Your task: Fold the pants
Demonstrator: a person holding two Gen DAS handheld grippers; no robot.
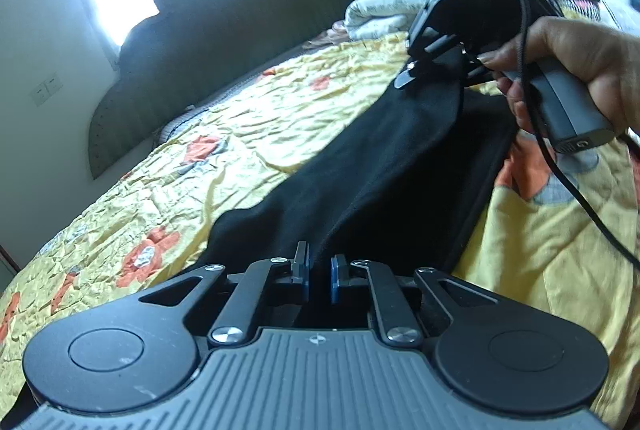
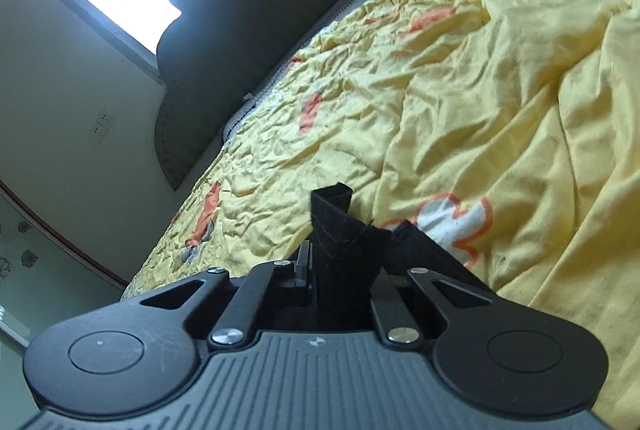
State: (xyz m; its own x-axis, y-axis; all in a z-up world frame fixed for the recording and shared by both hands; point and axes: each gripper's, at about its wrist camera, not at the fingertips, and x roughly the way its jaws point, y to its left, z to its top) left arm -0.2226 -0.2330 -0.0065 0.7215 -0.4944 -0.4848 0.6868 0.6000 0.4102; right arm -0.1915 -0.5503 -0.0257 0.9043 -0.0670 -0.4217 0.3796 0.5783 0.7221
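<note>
- Left wrist view: left gripper (image 1: 319,276) pinching black pants (image 1: 380,166), stretched ahead toward right gripper (image 1: 432,66) over the yellow bed (image 1: 248,126).
- Right wrist view: right gripper (image 2: 340,270) clamped on a bunched pants edge.

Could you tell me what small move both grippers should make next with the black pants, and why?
Probably carry both held ends together across the pants and lower them onto the bedspread. The left gripper and right gripper each pinch black fabric, and in the left view the cloth hangs raised between them over the layer lying below, so the fold looks unfinished.
</note>
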